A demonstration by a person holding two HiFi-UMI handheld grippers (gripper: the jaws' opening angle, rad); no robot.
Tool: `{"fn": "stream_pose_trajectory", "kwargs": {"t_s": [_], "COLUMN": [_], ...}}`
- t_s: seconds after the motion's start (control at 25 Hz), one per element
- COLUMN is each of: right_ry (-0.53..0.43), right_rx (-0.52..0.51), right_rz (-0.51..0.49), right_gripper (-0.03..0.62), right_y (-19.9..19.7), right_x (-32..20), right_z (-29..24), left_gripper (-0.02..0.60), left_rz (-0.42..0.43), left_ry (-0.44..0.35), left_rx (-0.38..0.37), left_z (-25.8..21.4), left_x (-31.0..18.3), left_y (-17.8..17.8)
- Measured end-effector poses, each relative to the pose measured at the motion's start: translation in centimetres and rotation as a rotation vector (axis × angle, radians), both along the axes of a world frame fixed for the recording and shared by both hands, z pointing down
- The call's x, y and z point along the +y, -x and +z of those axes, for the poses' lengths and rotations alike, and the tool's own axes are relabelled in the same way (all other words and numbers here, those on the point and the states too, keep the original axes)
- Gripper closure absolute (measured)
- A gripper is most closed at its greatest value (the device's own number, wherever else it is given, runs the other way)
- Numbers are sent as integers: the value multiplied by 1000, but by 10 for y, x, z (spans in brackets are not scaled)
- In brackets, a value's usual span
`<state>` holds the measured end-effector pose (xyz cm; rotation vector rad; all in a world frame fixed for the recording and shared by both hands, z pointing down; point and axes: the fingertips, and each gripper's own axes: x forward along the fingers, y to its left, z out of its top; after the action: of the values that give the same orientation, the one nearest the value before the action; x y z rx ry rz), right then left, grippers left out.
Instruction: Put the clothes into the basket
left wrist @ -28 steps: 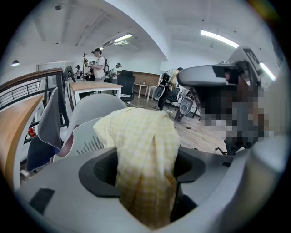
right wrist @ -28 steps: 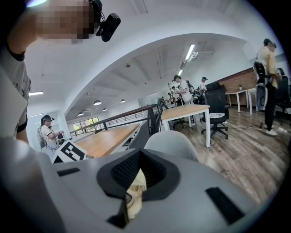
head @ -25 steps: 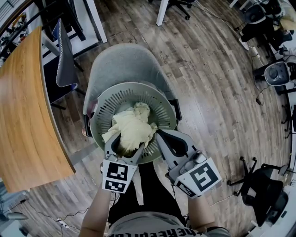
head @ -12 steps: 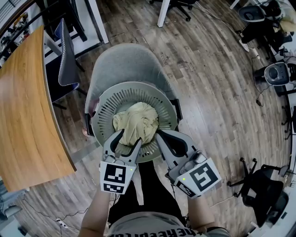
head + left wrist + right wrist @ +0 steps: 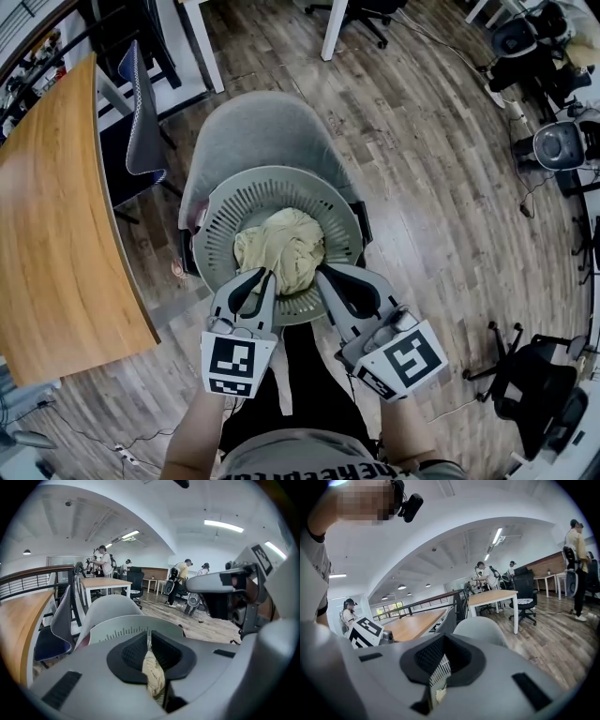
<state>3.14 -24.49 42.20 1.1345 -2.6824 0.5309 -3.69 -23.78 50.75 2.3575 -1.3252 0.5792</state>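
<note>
Since a second ago the pale yellow cloth (image 5: 279,248) has gone from a loose spread to a bunched heap in the middle of the basket (image 5: 281,178), which sits on a grey chair (image 5: 253,122) at frame centre. A wooden table (image 5: 56,234) fills the left edge. Just right of it, at lower centre, the left gripper (image 5: 266,277) has just been closing its jaws; its own view shows them pinching a fold of the cloth (image 5: 152,674) at the heap's near edge. Right of that, the right gripper (image 5: 323,277) has its jaws clamped on the basket's slatted near wall (image 5: 439,670). Both marker cubes carry black-and-white square patterns and no words. Dark lettering on the person's shirt (image 5: 309,464) at the bottom edge is cut off and unreadable.
</note>
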Motion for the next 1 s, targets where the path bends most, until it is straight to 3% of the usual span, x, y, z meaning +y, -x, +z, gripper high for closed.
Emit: {"fn": "stream_pose_trajectory", "kwargs": {"t_s": [0.52, 1.0], "right_ry": [-52, -116], "right_rx": [6, 21], "right_rz": [-2, -11], "right_gripper": [585, 585], "right_y": [14, 33], "right_x": [15, 43], "right_z": [-23, -54], "left_gripper": [568, 568], "left_rz": [-14, 14], "left_ry": [-68, -155], "left_rx": [115, 166], "left_z": [-53, -102], "left_x": [8, 35], "left_y": [11, 18]}}
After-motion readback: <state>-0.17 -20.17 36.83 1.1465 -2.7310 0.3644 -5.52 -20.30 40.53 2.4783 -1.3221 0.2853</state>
